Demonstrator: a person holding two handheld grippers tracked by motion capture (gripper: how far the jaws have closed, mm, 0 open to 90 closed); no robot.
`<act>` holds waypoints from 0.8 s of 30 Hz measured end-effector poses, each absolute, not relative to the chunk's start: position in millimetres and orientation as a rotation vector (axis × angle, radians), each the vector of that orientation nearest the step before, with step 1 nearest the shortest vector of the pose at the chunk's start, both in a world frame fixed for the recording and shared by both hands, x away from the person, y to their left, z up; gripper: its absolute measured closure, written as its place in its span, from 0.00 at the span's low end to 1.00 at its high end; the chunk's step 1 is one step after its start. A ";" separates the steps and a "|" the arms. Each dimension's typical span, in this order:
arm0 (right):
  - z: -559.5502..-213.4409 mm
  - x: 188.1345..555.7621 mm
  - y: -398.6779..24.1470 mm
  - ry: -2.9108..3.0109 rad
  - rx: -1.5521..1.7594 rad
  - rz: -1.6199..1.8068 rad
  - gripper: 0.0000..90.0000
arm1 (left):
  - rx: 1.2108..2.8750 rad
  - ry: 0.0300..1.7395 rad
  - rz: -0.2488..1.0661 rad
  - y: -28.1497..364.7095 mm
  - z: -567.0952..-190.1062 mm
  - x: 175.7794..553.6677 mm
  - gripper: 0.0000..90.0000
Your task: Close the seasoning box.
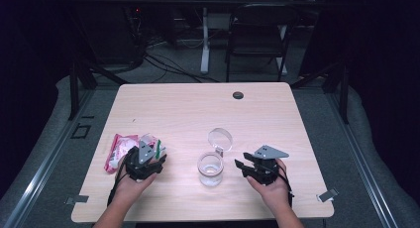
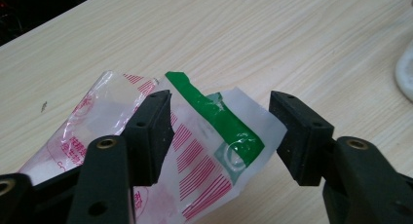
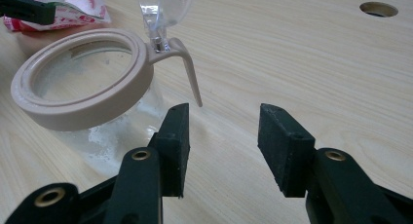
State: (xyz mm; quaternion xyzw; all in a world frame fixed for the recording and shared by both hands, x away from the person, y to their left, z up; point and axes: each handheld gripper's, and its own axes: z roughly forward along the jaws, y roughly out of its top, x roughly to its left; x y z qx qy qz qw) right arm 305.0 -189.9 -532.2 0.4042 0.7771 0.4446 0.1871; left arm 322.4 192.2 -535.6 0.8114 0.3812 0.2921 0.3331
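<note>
Our left tongs point(image 2: 219, 136), jaws apart, straddle the clear plastic packet with red print and a green strip point(image 2: 209, 151) lying on the pale wooden tabletop point(image 1: 277, 114); we should clamp squarely on its raised corner, while our right tongs point(image 3: 224, 146) wait open beside the clear glass jar with a beige flip lid point(image 3: 83, 87).

Plastic packet point(image 2: 195, 151): clear film, red-pink print, green strip at its torn end; crumpled, lying flat on the table's near left.
</note>
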 end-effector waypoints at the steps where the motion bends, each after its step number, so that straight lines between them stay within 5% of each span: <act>1: -532.4 305.1 -189.7 2.187 1.137 1.251 0.61 | 2.117 0.994 0.771 192.3 -536.4 322.6 0.49; 5: -532.8 305.2 -189.2 2.191 1.137 1.250 0.61 | 2.103 1.005 0.734 193.0 -539.5 324.7 0.57; 24: -534.5 305.6 -187.7 2.196 1.139 1.254 0.60 | 2.139 1.008 0.808 192.2 -550.2 330.4 0.59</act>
